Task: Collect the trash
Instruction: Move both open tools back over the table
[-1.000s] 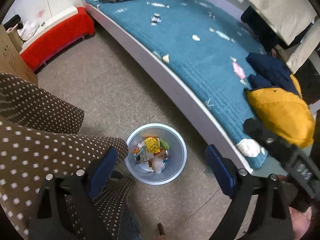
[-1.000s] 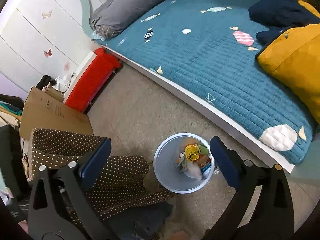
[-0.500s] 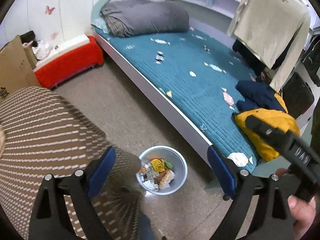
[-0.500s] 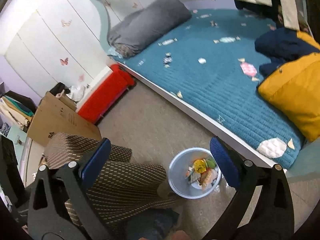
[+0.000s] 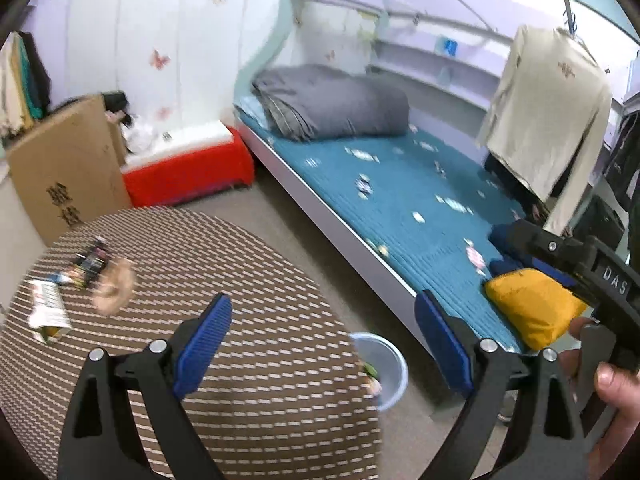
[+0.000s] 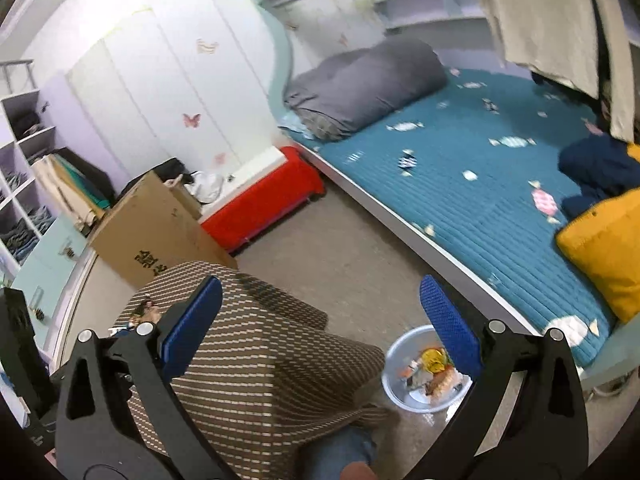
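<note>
A round table with a brown patterned cloth [image 5: 224,320] holds trash at its left: a crumpled tan wad [image 5: 114,286], a dark wrapper [image 5: 90,262] and a white carton [image 5: 48,312]. A pale blue bin [image 6: 424,376] full of wrappers stands on the floor between table and bed; its rim shows in the left wrist view [image 5: 384,364]. My left gripper [image 5: 324,340] is open and empty above the table's right part. My right gripper [image 6: 324,328] is open and empty above the table edge and bin; its body shows in the left wrist view [image 5: 580,264].
A bed with a teal quilt [image 5: 400,200], a grey folded duvet [image 5: 332,100] and a yellow cushion [image 6: 604,248] runs along the right. A red bench [image 6: 264,200] and a cardboard box [image 6: 156,228] stand by the wall. A beige top [image 5: 552,112] hangs over the bed.
Both grippers have risen and tilted up from looking down into the bin. The tabletop with its trash has come into the left view. Both stay open and empty.
</note>
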Motion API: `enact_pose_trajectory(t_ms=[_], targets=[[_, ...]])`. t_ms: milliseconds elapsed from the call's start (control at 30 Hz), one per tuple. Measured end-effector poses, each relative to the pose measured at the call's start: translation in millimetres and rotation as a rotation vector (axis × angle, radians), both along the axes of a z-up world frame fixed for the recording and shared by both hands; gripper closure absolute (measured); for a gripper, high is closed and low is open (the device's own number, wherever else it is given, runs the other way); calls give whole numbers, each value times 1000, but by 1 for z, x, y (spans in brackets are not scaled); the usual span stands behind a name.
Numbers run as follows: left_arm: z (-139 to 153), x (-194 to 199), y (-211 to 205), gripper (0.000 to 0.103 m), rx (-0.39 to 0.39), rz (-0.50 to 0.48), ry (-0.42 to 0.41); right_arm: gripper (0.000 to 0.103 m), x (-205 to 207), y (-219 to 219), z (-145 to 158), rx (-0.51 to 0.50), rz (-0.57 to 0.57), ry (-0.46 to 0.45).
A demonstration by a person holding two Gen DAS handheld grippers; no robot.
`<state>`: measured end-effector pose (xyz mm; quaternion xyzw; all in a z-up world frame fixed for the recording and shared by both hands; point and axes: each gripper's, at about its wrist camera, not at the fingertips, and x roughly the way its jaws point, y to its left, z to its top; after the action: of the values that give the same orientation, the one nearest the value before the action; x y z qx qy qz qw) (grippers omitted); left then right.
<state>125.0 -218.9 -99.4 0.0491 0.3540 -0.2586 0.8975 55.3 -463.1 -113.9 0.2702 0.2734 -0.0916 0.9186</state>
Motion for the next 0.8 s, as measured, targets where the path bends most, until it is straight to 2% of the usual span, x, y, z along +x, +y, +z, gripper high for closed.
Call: enact_pose_trajectory(t_ms=[267, 400, 600, 800], targets=[[25, -2, 65, 11, -5, 103, -115, 6, 21, 63, 38, -60, 99, -53], [30, -1, 98, 11, -1, 164, -151, 6, 31, 92, 44, -86, 145, -64], [26, 6, 152, 11, 3, 278, -174, 6, 53, 133, 40, -107, 217, -45], [4, 28, 210, 11, -22, 406, -130, 6, 78, 172, 22, -128, 288, 4]])
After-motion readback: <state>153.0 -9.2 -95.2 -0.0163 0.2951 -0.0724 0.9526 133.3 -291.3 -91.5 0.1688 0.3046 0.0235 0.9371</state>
